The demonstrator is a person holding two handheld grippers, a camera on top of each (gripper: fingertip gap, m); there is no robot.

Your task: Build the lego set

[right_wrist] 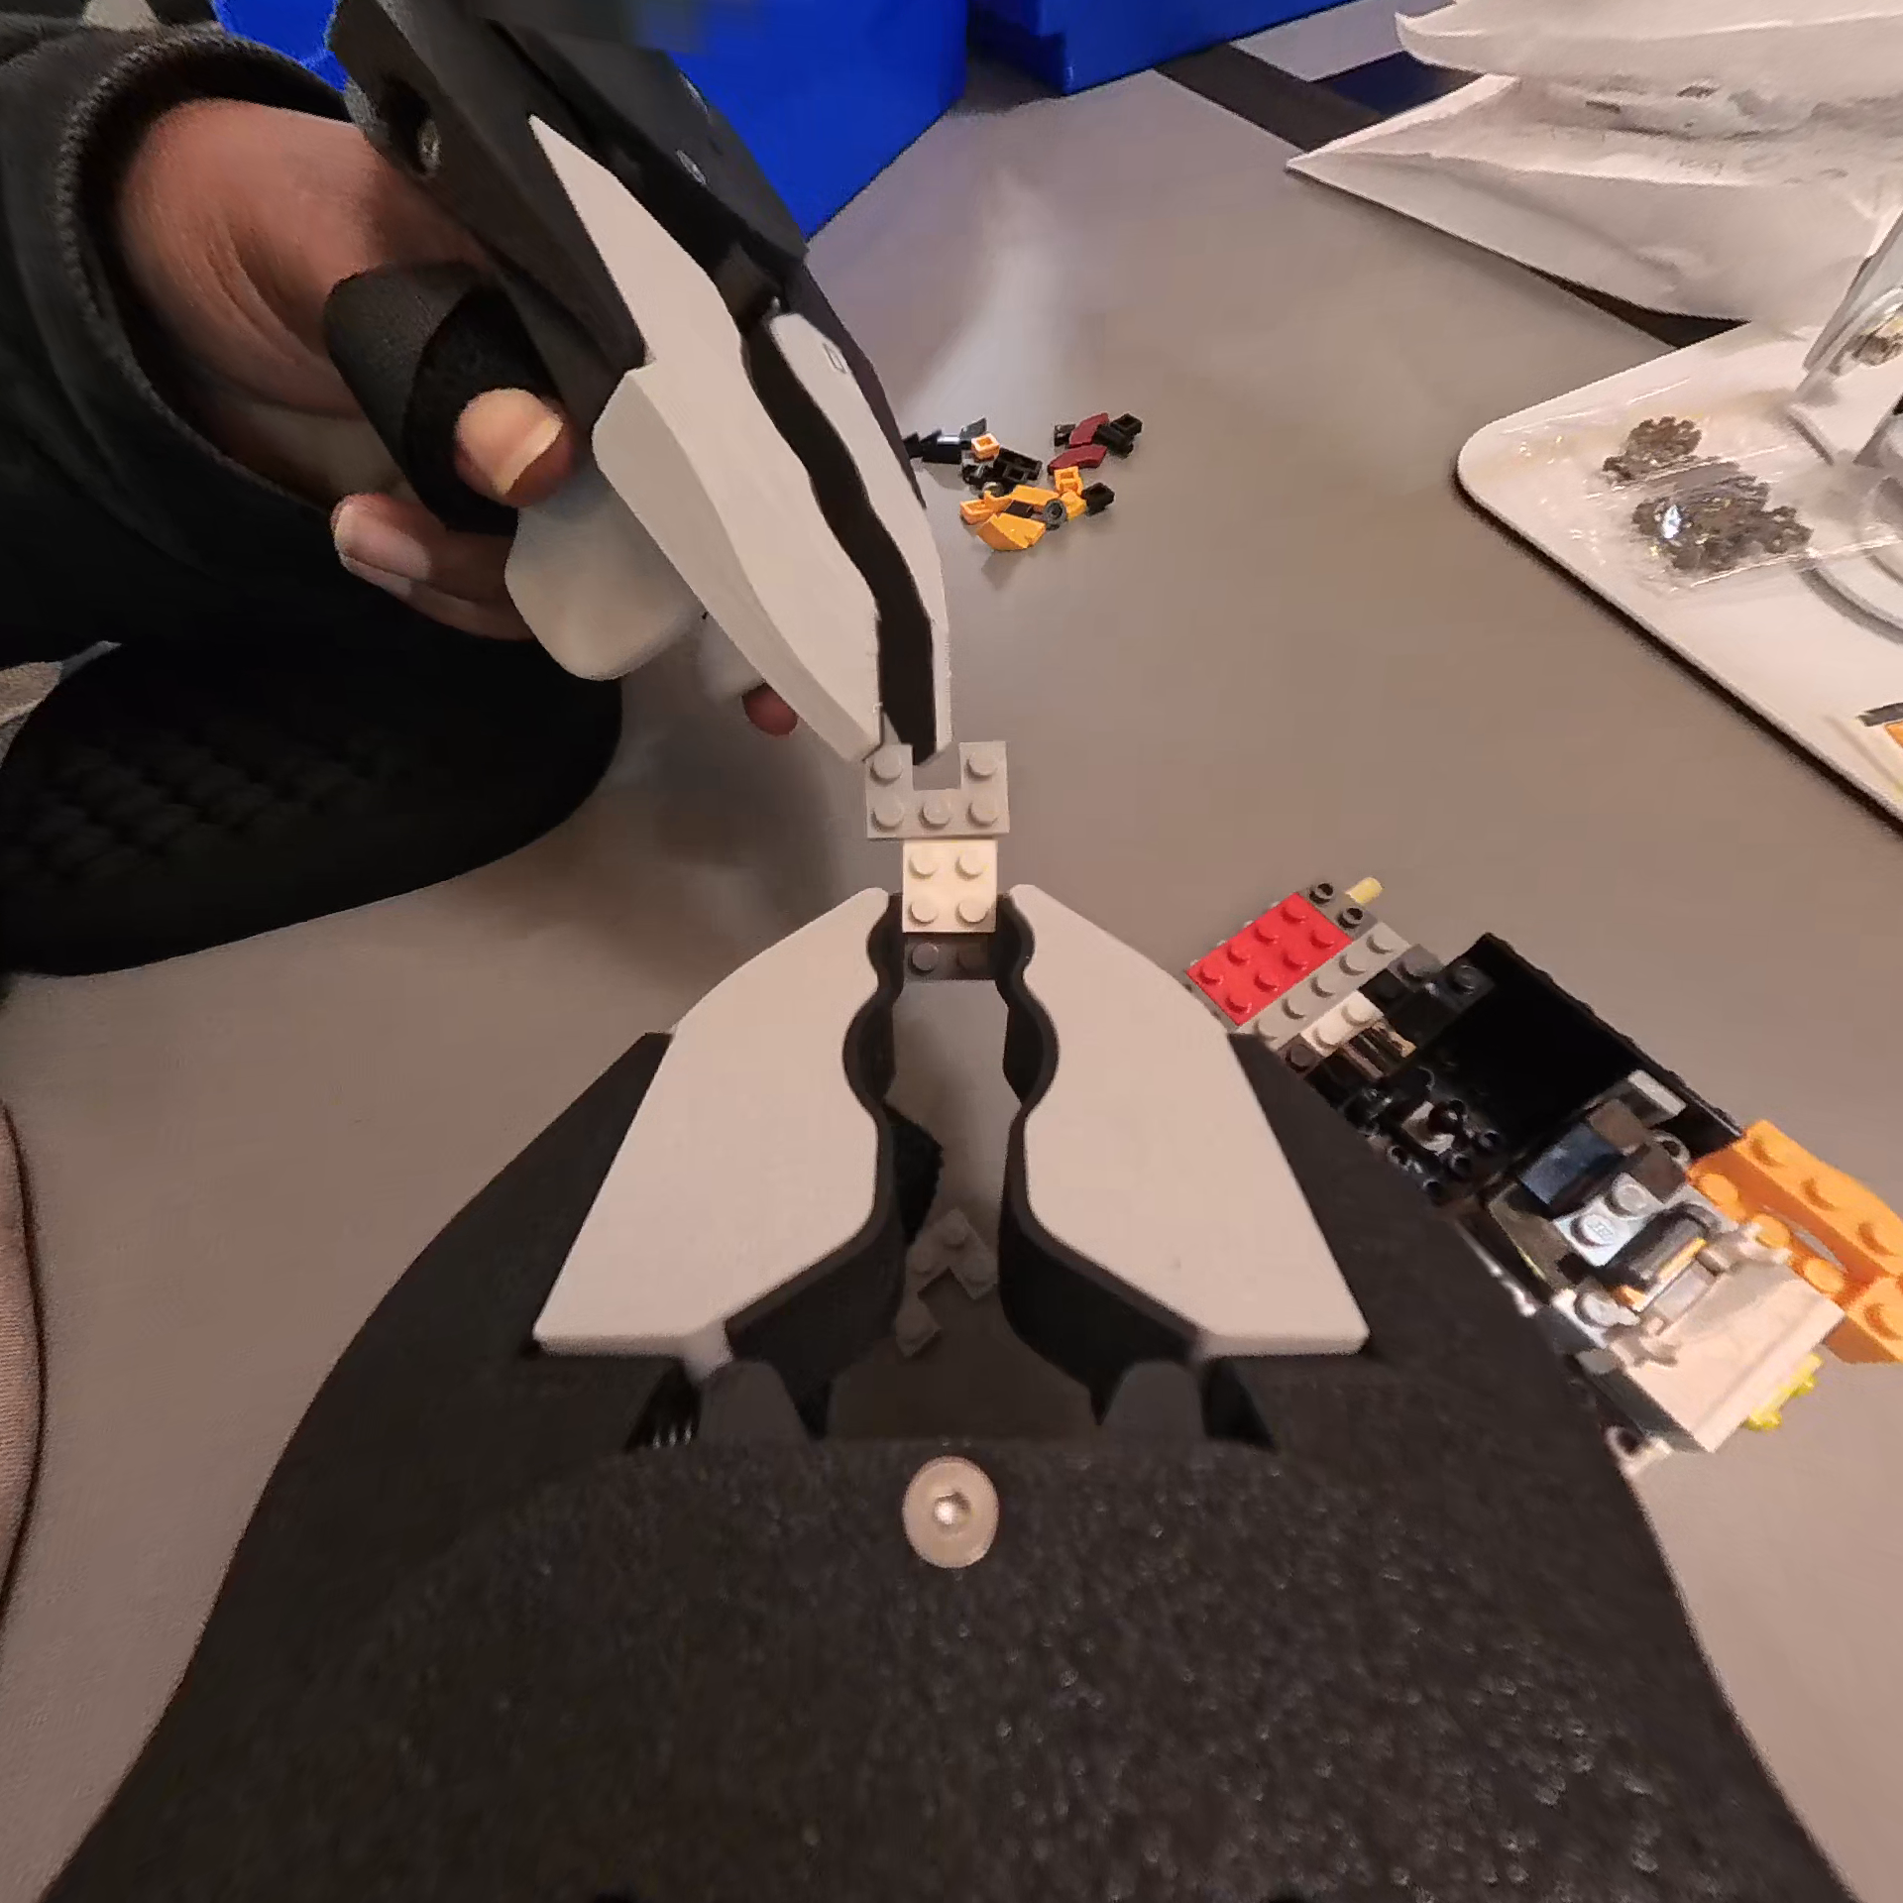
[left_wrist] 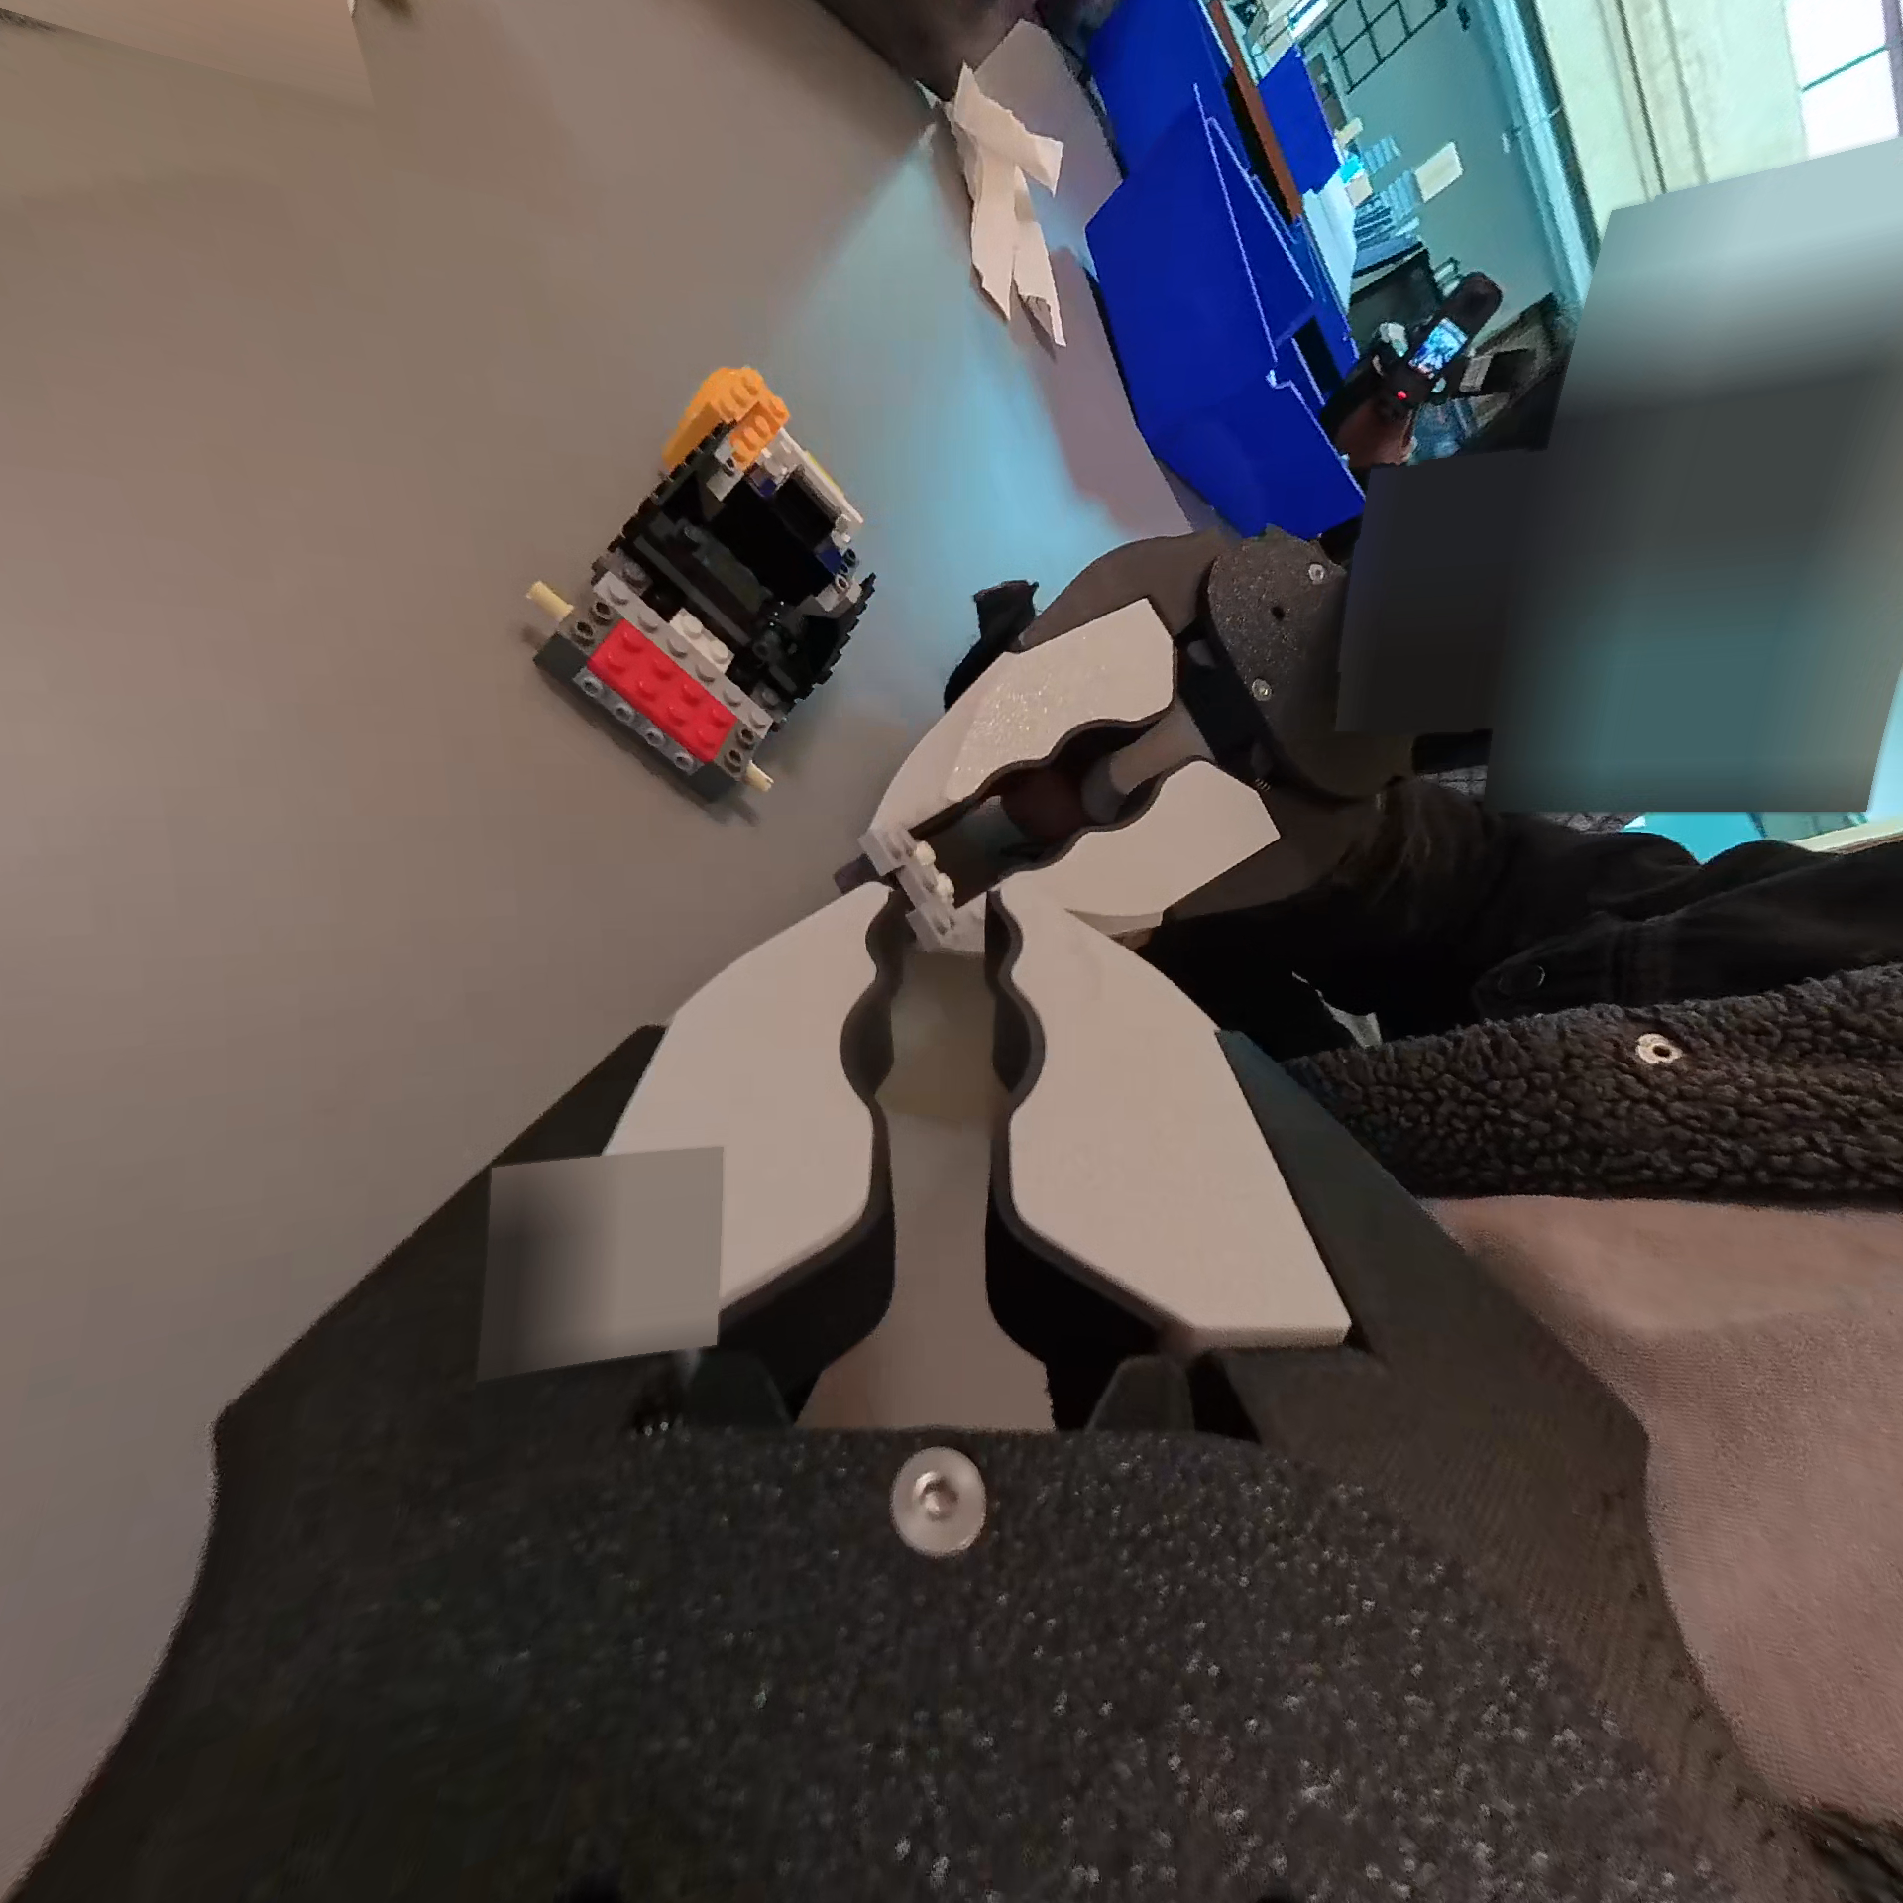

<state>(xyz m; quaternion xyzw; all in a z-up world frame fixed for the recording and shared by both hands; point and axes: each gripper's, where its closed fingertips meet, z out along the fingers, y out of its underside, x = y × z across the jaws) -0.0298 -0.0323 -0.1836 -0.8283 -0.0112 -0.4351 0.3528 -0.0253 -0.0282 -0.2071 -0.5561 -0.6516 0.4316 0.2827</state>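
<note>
My left gripper (left_wrist: 932,919) is shut on the edge of a light grey notched plate (right_wrist: 935,798), and also shows coming in from the upper left in the right wrist view (right_wrist: 906,736). My right gripper (right_wrist: 947,929) is shut on a small stack: a white 2x2 plate (right_wrist: 949,886) on a dark grey piece (right_wrist: 942,958). The two held parts meet edge to edge above the grey table (right_wrist: 1236,669). The right gripper also shows in the left wrist view (left_wrist: 901,860). The partly built model, black with a red plate and orange end, lies on the table (left_wrist: 711,597) (right_wrist: 1493,1133).
Loose orange, black and dark red pieces (right_wrist: 1030,474) lie farther back. A white tray (right_wrist: 1524,494) with bagged parts and crumpled paper (right_wrist: 1596,154) are at the right. Blue bins (right_wrist: 824,82) stand behind. Small grey pieces (right_wrist: 942,1267) lie under my right gripper. Less than 4 cm separates the two grippers' tips.
</note>
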